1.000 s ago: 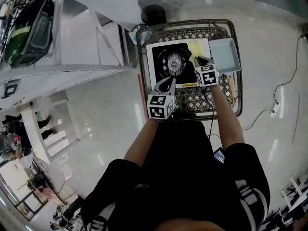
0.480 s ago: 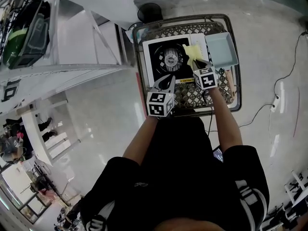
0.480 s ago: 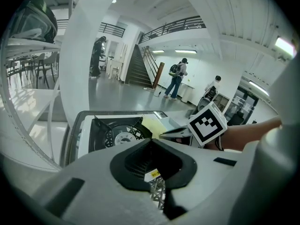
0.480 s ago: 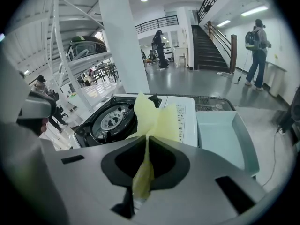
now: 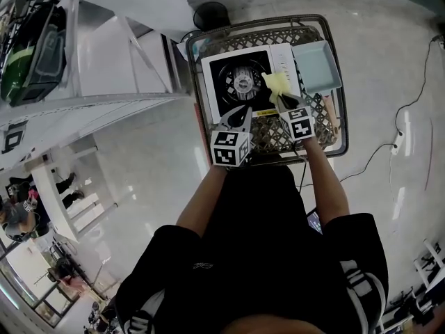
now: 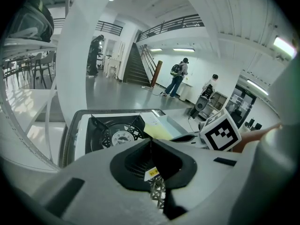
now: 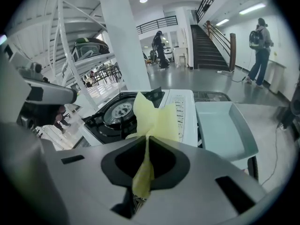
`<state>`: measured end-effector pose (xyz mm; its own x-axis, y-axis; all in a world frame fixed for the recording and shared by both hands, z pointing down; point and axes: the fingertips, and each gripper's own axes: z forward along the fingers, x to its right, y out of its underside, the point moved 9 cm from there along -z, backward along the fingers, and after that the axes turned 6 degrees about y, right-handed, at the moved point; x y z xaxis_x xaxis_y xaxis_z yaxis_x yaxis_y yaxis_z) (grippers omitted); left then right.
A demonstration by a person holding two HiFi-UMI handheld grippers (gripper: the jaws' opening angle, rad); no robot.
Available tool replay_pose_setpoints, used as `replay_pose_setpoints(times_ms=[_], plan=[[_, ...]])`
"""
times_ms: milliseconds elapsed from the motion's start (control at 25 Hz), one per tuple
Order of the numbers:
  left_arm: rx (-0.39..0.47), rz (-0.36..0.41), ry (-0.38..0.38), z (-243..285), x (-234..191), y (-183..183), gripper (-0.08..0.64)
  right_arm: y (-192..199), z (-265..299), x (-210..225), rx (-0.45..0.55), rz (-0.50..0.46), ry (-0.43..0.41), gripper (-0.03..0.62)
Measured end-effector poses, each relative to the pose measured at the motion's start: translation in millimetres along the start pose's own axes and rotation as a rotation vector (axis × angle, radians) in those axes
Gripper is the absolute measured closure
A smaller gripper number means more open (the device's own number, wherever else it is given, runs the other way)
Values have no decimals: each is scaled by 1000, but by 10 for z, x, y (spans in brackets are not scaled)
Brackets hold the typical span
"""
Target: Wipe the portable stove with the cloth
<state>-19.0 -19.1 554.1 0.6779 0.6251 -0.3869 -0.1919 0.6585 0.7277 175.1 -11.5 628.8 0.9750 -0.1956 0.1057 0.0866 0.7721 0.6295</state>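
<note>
Two jaws of the right gripper [image 7: 147, 140] are pressing tight together on a yellow cloth [image 7: 154, 116]. One strip of the cloth is hanging down between the pads, and the rest is fanning out in front of the tips. In the head view this right gripper [image 5: 282, 101] is pointing down at the right part of the portable stove [image 5: 240, 82]. The cloth [image 5: 276, 86] is lying over the strip between the round burner and the white side panel. Whether the cloth is actually pressing on the surface cannot be told.

The left gripper [image 6: 151, 142] is also closed. Its jaws are meeting at the tips with nothing between them, and only mesh and a small yellow label are showing through the gap below. In the head view the left gripper [image 5: 241, 118] is hovering at the near edge of the stove, just beside the right one; contact with the stove cannot be made out.

The stove [image 7: 119, 112] is sitting inside a wire basket [image 5: 272, 139]. A pale blue tray [image 5: 316, 65] is lying just beside the stove on its right, in the same basket. The basket is standing on a glossy pale floor [image 5: 160, 165].
</note>
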Motion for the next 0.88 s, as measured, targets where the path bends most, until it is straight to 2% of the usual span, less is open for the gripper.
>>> replay_pose_setpoints(times_ms=[560, 720, 880], plan=[[-8, 7, 9, -6, 25, 34, 538, 260, -187, -128, -11, -3, 8, 571], [2, 3, 7, -34, 12, 8, 538, 136, -253, -137, 8, -37, 33, 571], [22, -6, -9, -86, -58, -52, 538, -257, -395, -118, 123, -6, 47, 571]])
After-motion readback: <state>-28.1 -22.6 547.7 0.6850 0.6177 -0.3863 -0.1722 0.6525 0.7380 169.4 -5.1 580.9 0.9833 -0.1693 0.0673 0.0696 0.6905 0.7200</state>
